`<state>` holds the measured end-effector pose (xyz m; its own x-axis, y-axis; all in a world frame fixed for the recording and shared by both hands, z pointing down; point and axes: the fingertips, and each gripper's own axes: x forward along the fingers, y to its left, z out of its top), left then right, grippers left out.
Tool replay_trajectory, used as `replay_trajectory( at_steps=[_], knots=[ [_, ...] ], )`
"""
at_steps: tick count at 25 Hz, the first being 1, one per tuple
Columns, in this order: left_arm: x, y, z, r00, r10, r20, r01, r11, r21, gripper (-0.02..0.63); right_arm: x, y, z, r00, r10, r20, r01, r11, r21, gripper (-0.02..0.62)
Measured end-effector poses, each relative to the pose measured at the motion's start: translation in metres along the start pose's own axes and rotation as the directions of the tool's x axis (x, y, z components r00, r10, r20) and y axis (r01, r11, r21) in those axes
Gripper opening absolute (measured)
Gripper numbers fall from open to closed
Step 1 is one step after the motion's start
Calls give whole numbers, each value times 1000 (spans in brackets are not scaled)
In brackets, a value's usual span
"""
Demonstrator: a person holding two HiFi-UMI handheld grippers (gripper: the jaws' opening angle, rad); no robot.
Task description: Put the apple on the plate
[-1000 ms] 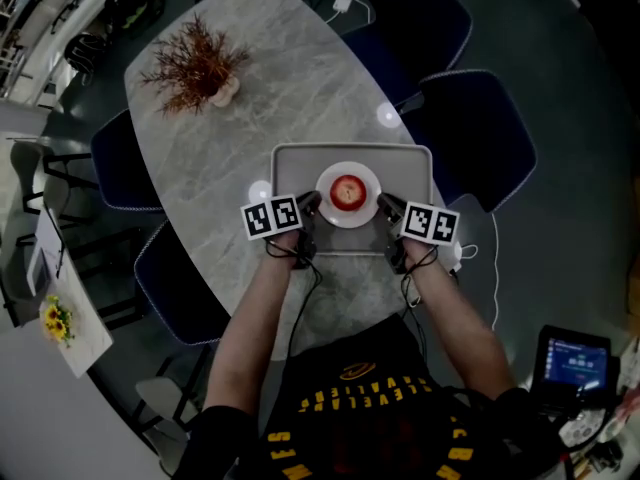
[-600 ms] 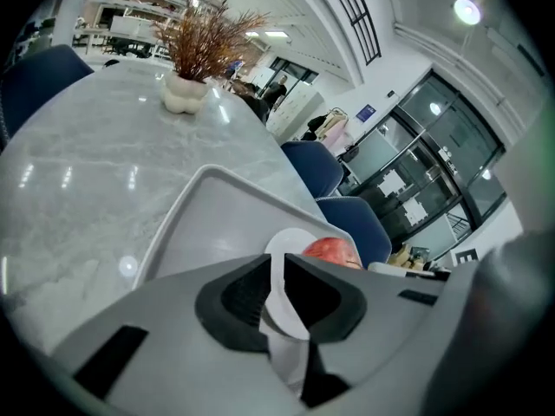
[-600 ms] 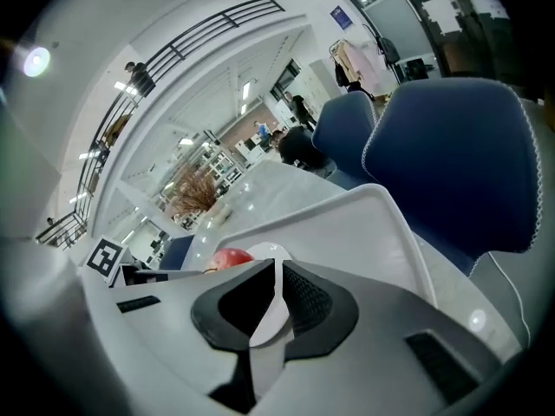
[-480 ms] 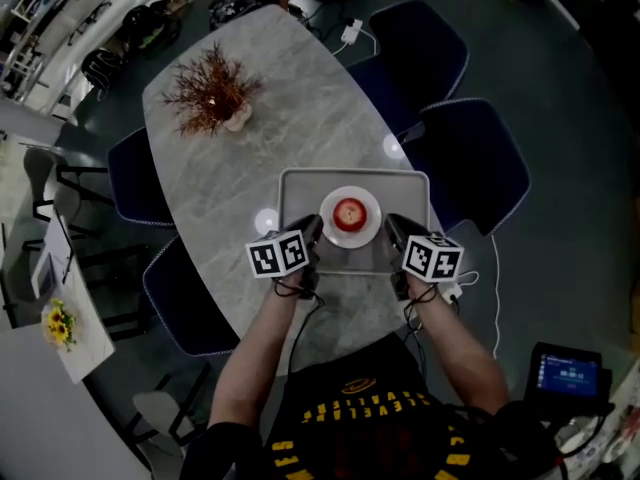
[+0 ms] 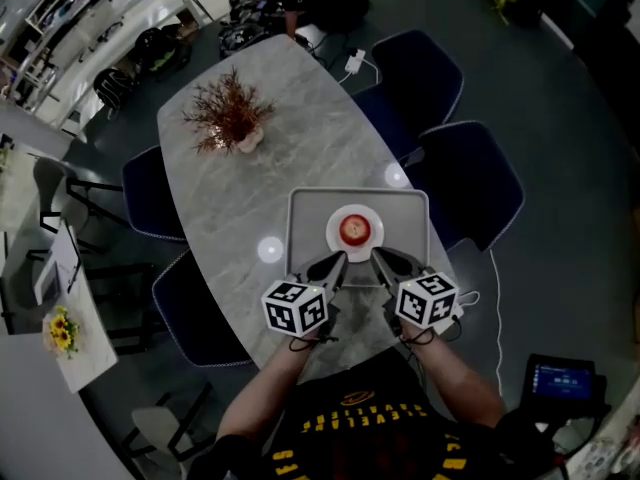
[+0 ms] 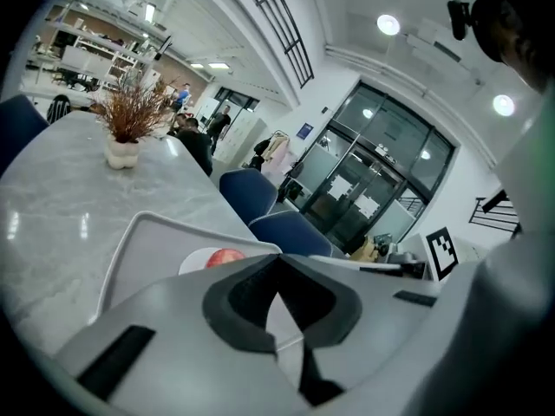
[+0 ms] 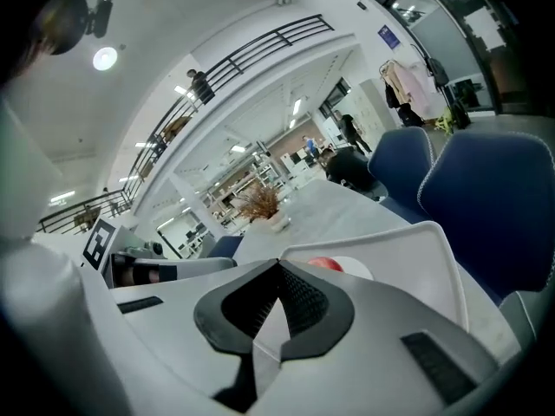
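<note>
Leaving the apple (image 5: 352, 229) sitting on the plate (image 5: 335, 244) in the tray (image 5: 305, 210), and judging the placing done. Holding the left gripper (image 5: 338, 259) and right gripper (image 5: 378, 257) clenched on nothing, tips meeting, hovering over the tray's near part just short of the plate. Likely standing off like this for avoiding any knock to the fruit.

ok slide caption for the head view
Red apple on round white plate in grey rectangular tray; left gripper and right gripper shut, empty
</note>
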<state>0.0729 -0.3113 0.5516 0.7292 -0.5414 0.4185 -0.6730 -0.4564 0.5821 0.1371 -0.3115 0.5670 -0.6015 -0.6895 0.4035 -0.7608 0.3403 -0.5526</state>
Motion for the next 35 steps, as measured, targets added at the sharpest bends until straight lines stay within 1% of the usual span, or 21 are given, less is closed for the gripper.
replay_trajectory(
  at_steps=[2, 7, 12, 15, 19, 24, 26, 29, 31, 35],
  knots=[
    [-10, -12, 3, 1000, -13, 22, 12, 1000, 28, 1, -5, 16, 3, 1000, 17, 11, -17, 999, -32, 6],
    [-28, -36, 16, 996, -26, 86, 16, 994, 110, 2, -14, 35, 20, 997, 49, 57, -45, 996, -78, 6],
    [-75, -58, 31, 984, -51, 170, 21, 985, 170, 2, -32, 84, 36, 988, 62, 141, -43, 990, -134, 6],
    [-100, -71, 40, 974, -68, 218, 21, 978, 208, 2, -46, 110, 44, 979, 68, 191, -34, 984, -176, 6],
    [-130, -88, 50, 959, -98, 264, 36, 972, 232, 2, -65, 144, 51, 967, 73, 243, -15, 973, -232, 6],
    [-162, -114, 56, 942, -133, 307, 44, 959, 282, 1, -87, 173, 55, 960, 26, 279, 52, 962, -270, 6],
    [-171, -124, 54, 937, -147, 318, 45, 951, 306, 2, -96, 187, 54, 952, 40, 305, 48, 959, -278, 6],
    [-187, -139, 51, 925, -173, 337, 48, 936, 349, 2, -110, 212, 51, 934, 87, 347, 30, 948, -318, 6],
    [-197, -149, 52, 917, -187, 353, 44, 926, 375, 2, -120, 228, 53, 920, 114, 375, 31, 933, -358, 6],
    [-227, -169, 52, 898, -203, 390, 26, 910, 413, 2, -146, 259, 55, 893, 137, 429, 68, 901, -429, 6]
  ],
)
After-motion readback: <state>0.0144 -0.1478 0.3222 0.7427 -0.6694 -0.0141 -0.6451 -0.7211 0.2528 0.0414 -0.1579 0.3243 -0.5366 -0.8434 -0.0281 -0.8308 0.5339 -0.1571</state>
